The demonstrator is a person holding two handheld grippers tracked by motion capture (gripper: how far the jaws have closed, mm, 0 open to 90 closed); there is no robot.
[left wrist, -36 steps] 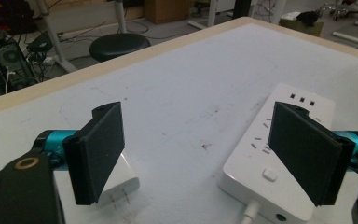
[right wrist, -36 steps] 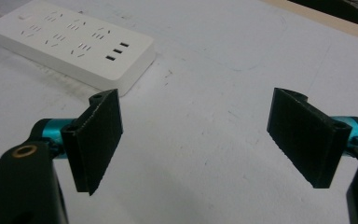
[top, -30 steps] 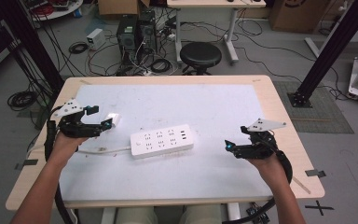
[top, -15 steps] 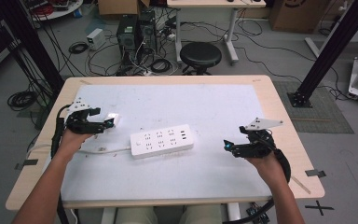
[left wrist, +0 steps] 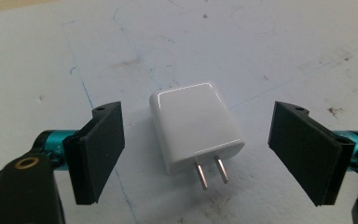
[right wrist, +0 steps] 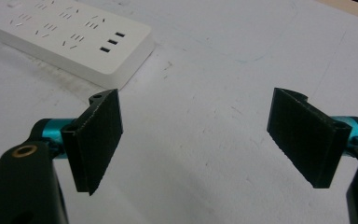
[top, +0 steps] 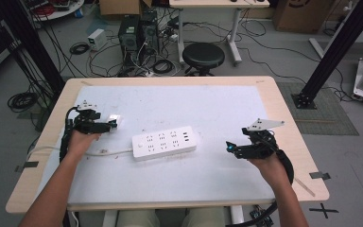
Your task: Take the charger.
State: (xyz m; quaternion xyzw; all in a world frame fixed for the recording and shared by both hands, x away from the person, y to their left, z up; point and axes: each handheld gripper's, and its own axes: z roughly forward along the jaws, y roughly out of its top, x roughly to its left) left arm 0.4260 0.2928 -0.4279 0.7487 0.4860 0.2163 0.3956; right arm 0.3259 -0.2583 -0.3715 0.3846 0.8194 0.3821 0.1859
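Observation:
A small white plug adapter (left wrist: 196, 125) with two metal prongs lies flat on the white table cover, prongs pointing toward the camera. My left gripper (left wrist: 205, 154) is open, its jaws standing on either side of the adapter without touching it. In the high view the adapter (top: 114, 119) sits at the tip of the left gripper (top: 108, 126) at the table's left. A white power strip (top: 165, 142) lies in the middle, its cable running left. My right gripper (top: 230, 147) is open at the right with nothing between its jaws; the power strip (right wrist: 70, 37) shows ahead of it, to the upper left.
The white cover lies on a wooden table (top: 288, 118). Beyond the far edge stand a black stool (top: 203, 56), computer cases and tangled cables on the floor. A black frame post (top: 335, 47) rises at the right.
My left gripper has moved away from me and slightly right, so its jaws now flank the adapter. The right gripper has barely shifted.

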